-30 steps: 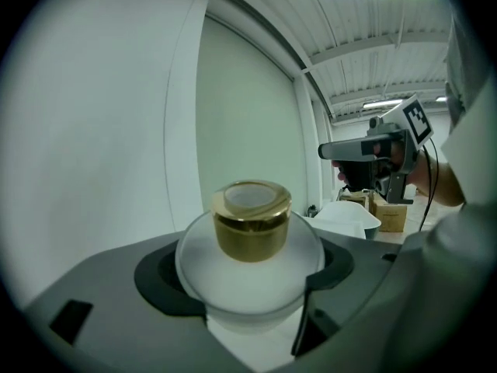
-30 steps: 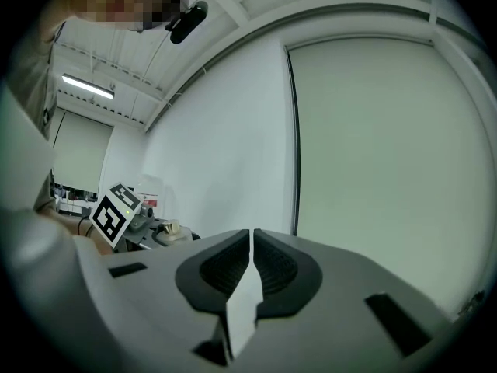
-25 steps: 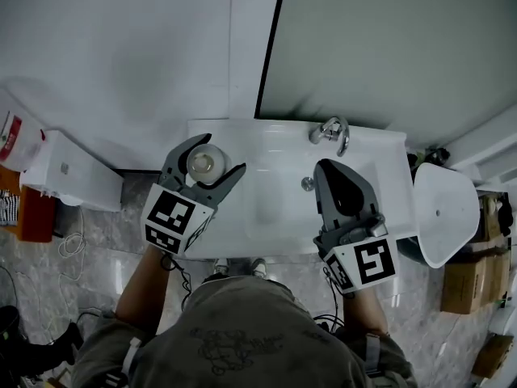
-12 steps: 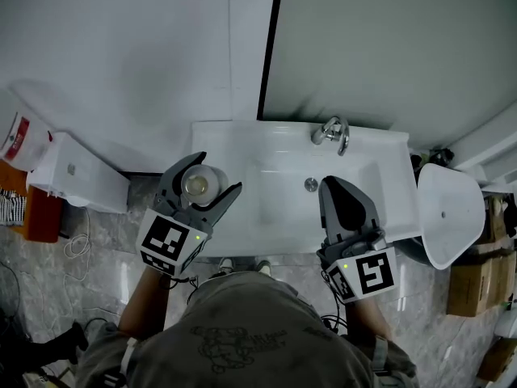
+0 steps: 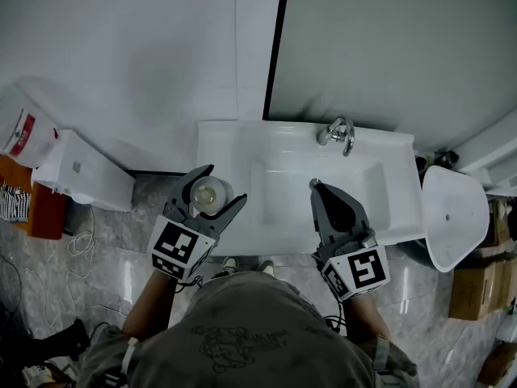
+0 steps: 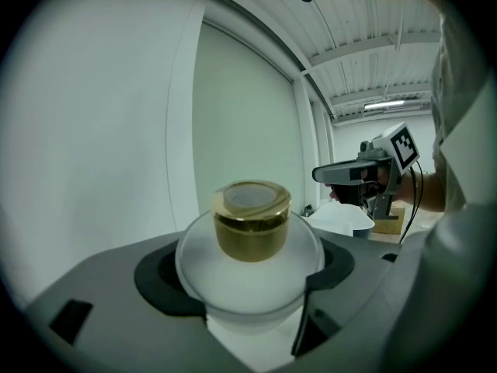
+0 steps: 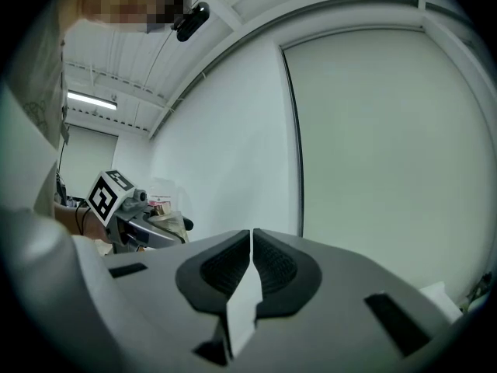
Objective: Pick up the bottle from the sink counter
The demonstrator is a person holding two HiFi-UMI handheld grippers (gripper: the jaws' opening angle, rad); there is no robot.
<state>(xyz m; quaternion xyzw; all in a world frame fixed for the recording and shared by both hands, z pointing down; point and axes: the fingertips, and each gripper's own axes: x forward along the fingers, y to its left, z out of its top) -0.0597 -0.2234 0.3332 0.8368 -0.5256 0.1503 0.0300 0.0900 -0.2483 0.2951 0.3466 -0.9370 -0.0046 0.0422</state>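
A round frosted-white bottle (image 5: 208,192) with a gold cap sits between the jaws of my left gripper (image 5: 222,184), which is shut on it over the left end of the white sink counter (image 5: 220,140). In the left gripper view the gold cap (image 6: 251,221) stands upright above the bottle's white body, with both jaws of my left gripper (image 6: 248,286) pressed against its sides. My right gripper (image 5: 316,186) hangs over the basin's front, shut with nothing in it. In its own view my right gripper (image 7: 251,243) has its pads closed together.
The sink basin (image 5: 275,176) has a chrome faucet (image 5: 338,132) at the back. A white bin lid (image 5: 452,215) is to the right and a cardboard box (image 5: 468,291) lies below it. At the left are a white box (image 5: 81,178) and cables (image 5: 77,241) on the marble floor.
My left gripper, with the bottle in it, has drawn back toward me along the counter's left end. My right gripper has shifted slightly left and stays shut.
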